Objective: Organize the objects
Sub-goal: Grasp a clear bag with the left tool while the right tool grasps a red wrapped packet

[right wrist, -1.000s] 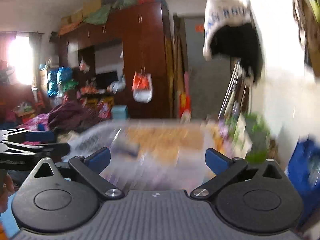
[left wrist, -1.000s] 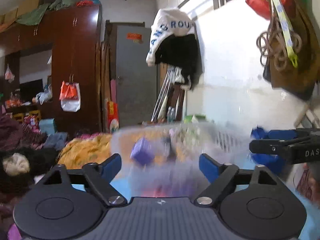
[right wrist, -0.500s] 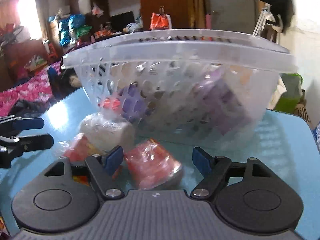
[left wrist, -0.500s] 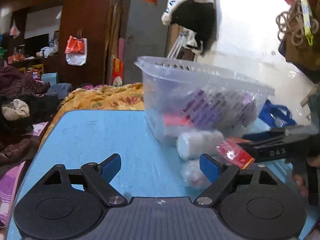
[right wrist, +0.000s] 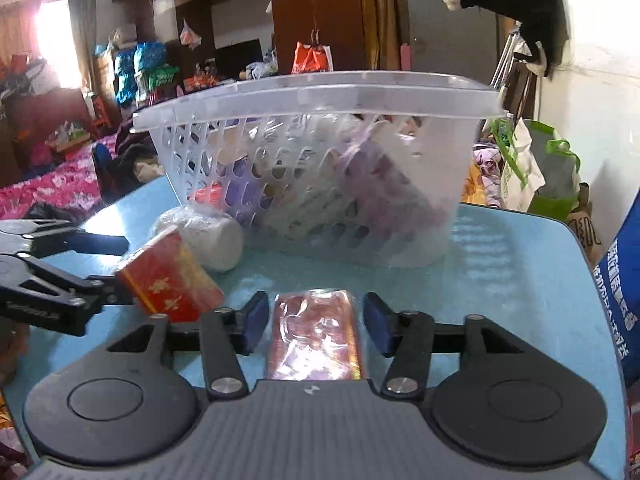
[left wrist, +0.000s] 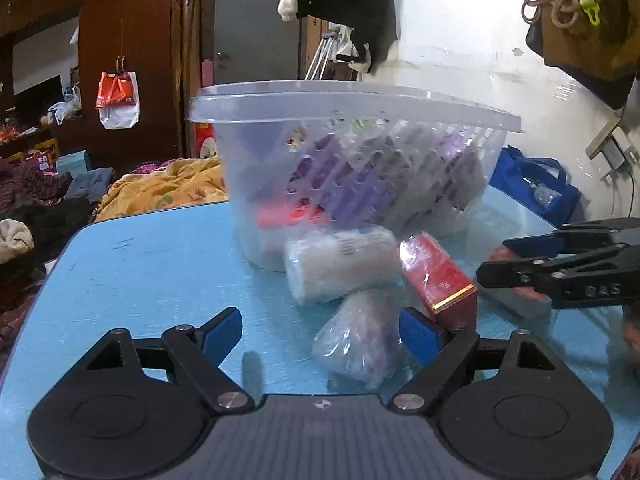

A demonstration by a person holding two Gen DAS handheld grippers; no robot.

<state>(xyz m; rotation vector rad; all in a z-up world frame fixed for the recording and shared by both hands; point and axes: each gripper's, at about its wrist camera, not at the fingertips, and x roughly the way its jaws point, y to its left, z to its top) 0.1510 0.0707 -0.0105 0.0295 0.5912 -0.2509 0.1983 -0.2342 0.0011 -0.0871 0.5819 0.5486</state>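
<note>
A clear plastic basket (left wrist: pixel 352 108) (right wrist: pixel 312 92) holding purple and red packs stands on the blue table (left wrist: pixel 152 256). In front of it lie a white wrapped roll (left wrist: pixel 340 260) (right wrist: pixel 208 236), a red box (left wrist: pixel 438 276) (right wrist: pixel 168 280) and a clear bag (left wrist: pixel 356 340). My left gripper (left wrist: pixel 320 332) is open, with the clear bag between its fingers. My right gripper (right wrist: pixel 316 322) is open around a red foil-wrapped pack (right wrist: pixel 314 336) that lies on the table; the pads stand a little off its sides.
The table's right edge (right wrist: pixel 584 248) is close, with a blue bag (right wrist: pixel 624 280) beyond it. Clothes and bedding (left wrist: pixel 160 188) lie past the far left edge. A white wall (left wrist: pixel 480 60) stands behind the basket.
Both grippers have come down from a raised, blurred view to table level. The right gripper has moved forward and narrowed around the red foil pack. The left gripper has come up to the clear bag.
</note>
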